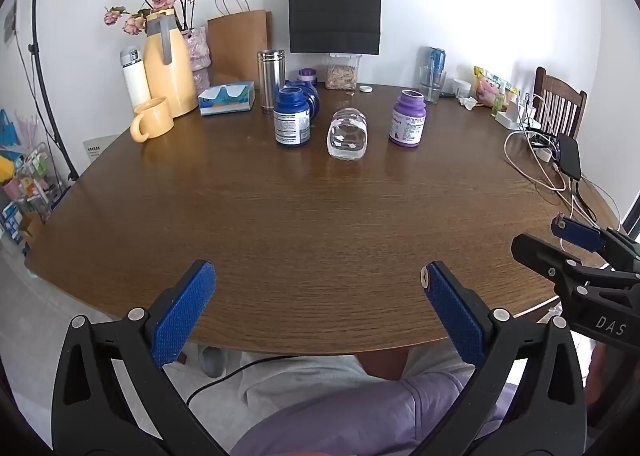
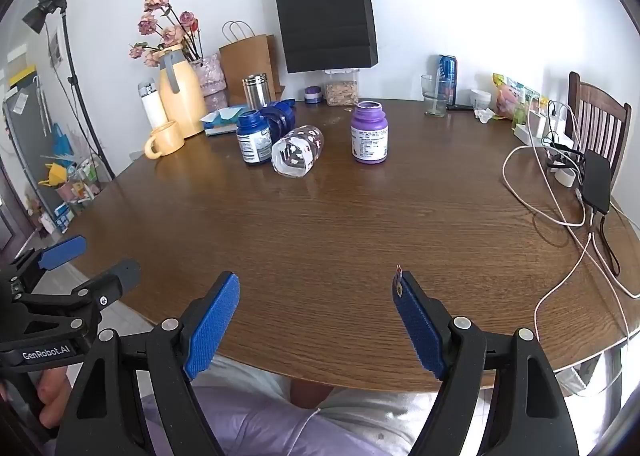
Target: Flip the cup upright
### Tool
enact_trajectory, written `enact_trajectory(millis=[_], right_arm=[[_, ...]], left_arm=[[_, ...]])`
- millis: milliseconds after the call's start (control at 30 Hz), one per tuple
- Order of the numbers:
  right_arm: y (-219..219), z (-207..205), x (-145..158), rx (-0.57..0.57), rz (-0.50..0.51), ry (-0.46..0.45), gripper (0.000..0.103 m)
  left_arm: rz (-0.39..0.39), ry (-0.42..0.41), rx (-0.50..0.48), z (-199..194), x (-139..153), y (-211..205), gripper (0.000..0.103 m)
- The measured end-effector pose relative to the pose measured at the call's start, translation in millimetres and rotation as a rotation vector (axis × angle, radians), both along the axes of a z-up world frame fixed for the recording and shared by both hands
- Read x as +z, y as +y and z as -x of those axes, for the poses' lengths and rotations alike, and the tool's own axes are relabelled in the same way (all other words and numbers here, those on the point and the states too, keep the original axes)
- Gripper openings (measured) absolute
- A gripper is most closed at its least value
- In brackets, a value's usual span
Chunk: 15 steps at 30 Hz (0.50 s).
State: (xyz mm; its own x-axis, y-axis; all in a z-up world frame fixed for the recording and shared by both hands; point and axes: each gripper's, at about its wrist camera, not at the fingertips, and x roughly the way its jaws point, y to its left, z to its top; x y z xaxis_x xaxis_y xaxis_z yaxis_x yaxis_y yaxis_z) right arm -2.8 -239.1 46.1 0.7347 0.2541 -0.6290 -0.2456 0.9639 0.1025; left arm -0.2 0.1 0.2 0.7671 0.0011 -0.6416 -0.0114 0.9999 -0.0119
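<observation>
The cup [image 2: 298,152] lies on its side far across the table [image 2: 340,240], between the blue bottle [image 2: 253,140] and the purple bottle [image 2: 369,134], with its mouth toward the near-left and its long axis running away to the right. Both the left claw [image 1: 318,308] and the right claw [image 2: 316,320] hang wide open at the near edge, holding nothing, and neither seems clearly nearer. The cup is clear, round and smooth with small printed marks, so I judge it can roll or slip easily
</observation>
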Motion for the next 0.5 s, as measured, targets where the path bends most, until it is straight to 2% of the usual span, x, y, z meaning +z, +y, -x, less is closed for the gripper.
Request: enact_trajectory(millis=[500], right_arm=[[0.5,-1.4,1.1,0.002,0.003,0.006,0.083]], left_arm=[[0.001,0.009,-0.001,1.4,-1.2,0.4,0.103]])
